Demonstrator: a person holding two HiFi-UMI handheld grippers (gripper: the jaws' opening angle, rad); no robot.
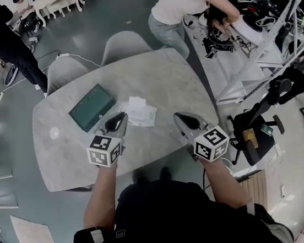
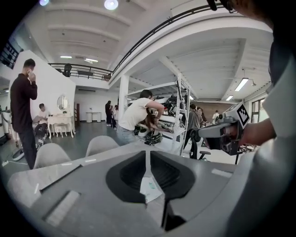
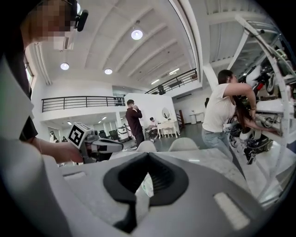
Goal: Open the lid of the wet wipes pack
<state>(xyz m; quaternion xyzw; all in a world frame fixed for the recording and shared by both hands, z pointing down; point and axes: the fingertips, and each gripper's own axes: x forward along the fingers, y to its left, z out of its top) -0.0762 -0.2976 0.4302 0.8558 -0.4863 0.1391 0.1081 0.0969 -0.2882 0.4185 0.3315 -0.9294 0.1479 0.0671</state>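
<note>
White wet wipes pack [image 1: 140, 112] flat on grey table [image 1: 162, 72]; left gripper [image 1: 121, 118], right gripper [image 1: 180, 117] clenched, empty.

A large, white-walled hall has a smooth grey floor [image 1: 99, 19]. A pale grey table [image 1: 163, 78] with rounded corners stands in the middle, and two light grey shell chairs [image 1: 125, 44] are drawn up at its far edge. In a far corner there is a white dressing table [image 1: 61, 2] with a round mirror [image 2: 61, 102] above it. A black-railed balcony [image 2: 81, 70] runs along the upper wall beside a white column [image 2: 123, 99]. Round ceiling lamps [image 2: 111, 4] and strip lights [image 2: 241, 84] are lit (the ceiling is white and ribbed with beams). A cluttered white shelving rack [image 2: 178, 115] stands at one side, with a black office chair [image 1: 253, 132] near it.
</note>
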